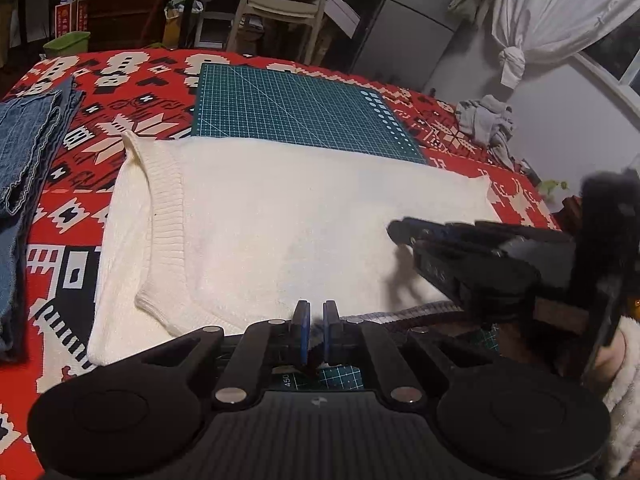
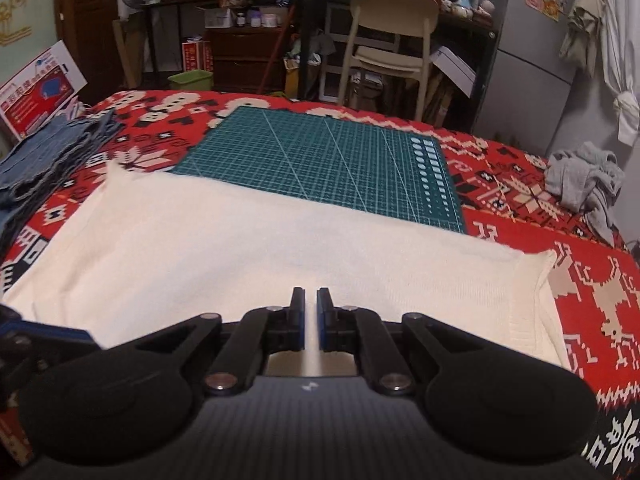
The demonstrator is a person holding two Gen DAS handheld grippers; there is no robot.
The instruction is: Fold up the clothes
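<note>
Leftward, lying folded along the left edge of the red patterned blanket [image 2: 520,240]: denim jeans [image 1: 28,152]. Spreading flat across the middle, covering the near part of the green cutting mat [image 2: 320,160]: white knit sweater [image 2: 240,248]. Hovering at its near edge, jaws nearly closed, gripping nothing visible: left gripper [image 1: 316,334] and right gripper [image 2: 311,320]. Sitting crumpled near the right edge: grey garment [image 2: 584,180].

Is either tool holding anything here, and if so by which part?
Neither visibly holds anything. The left tool and right tool are nearly closed with only a narrow empty gap, above the near edge of the white sweater.
</note>
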